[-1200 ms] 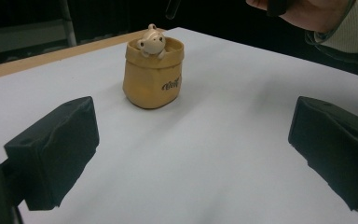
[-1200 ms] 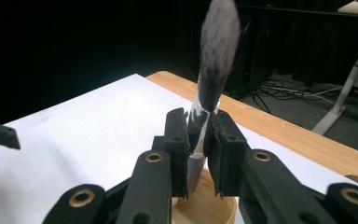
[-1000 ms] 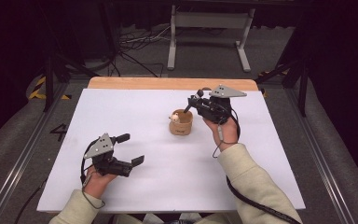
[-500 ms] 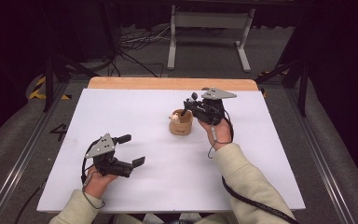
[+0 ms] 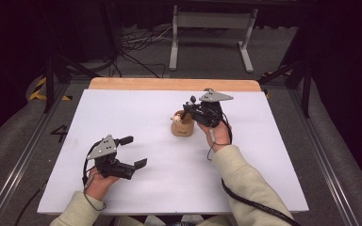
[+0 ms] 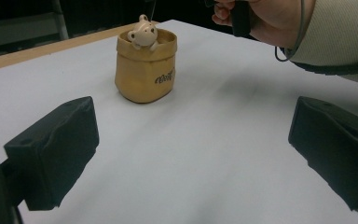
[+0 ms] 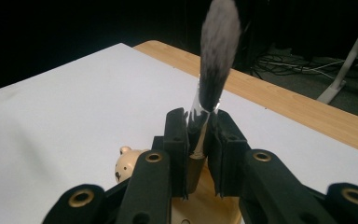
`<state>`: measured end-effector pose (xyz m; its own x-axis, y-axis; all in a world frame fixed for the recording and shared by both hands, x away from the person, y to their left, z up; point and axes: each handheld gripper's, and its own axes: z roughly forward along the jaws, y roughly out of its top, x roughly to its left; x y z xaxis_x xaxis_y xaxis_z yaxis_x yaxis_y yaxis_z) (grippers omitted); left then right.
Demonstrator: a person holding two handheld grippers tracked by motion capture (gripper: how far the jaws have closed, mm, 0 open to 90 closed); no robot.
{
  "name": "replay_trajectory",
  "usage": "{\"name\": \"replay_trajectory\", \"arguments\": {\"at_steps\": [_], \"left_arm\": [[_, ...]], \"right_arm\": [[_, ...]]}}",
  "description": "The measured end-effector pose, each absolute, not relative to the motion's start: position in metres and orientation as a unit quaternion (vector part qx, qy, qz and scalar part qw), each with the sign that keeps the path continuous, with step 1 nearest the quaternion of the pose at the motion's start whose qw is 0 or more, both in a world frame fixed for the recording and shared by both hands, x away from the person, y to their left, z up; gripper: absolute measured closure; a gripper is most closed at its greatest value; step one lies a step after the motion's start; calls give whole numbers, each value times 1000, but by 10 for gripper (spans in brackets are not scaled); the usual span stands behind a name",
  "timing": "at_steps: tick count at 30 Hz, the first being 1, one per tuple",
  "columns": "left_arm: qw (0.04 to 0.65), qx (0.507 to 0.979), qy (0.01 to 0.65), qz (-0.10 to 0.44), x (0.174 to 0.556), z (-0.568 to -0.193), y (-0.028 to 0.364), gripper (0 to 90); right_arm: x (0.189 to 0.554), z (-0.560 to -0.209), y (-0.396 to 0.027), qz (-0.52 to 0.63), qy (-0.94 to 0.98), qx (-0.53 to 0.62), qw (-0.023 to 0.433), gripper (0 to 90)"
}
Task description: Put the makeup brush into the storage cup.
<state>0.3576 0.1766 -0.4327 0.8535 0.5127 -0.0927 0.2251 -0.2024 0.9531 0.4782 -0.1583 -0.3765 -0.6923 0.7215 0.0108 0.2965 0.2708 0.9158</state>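
A soft brush (image 7: 213,70) was held tight by the right tool (image 7: 200,140), just above the little bear pot (image 5: 182,125). It seemed the brush was not fully in or out. The left tool (image 5: 128,152) was kept wide, holding nothing, well away from the pot. Lots of bare desk (image 5: 136,113) was left around the pot.

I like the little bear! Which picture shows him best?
The left gripper view: the bear peeks over the tan pot's rim, facing the camera. The right gripper view catches part of his head behind the jaws; the high view shows him tiny.
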Motion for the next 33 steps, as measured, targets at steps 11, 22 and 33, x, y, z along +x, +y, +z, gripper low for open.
{"name": "replay_trajectory", "arguments": {"at_steps": [11,22,33], "left_arm": [[578,770,239,123,358,-433,176,24],[577,770,243,124,354,-434,180,24],[573,773,241,127,354,-434,179,25]], "right_arm": [[482,-386,-152,496,775,332,208,788],[485,-390,-148,497,775,332,204,787],[487,-392,-152,499,772,327,220,431]]}}
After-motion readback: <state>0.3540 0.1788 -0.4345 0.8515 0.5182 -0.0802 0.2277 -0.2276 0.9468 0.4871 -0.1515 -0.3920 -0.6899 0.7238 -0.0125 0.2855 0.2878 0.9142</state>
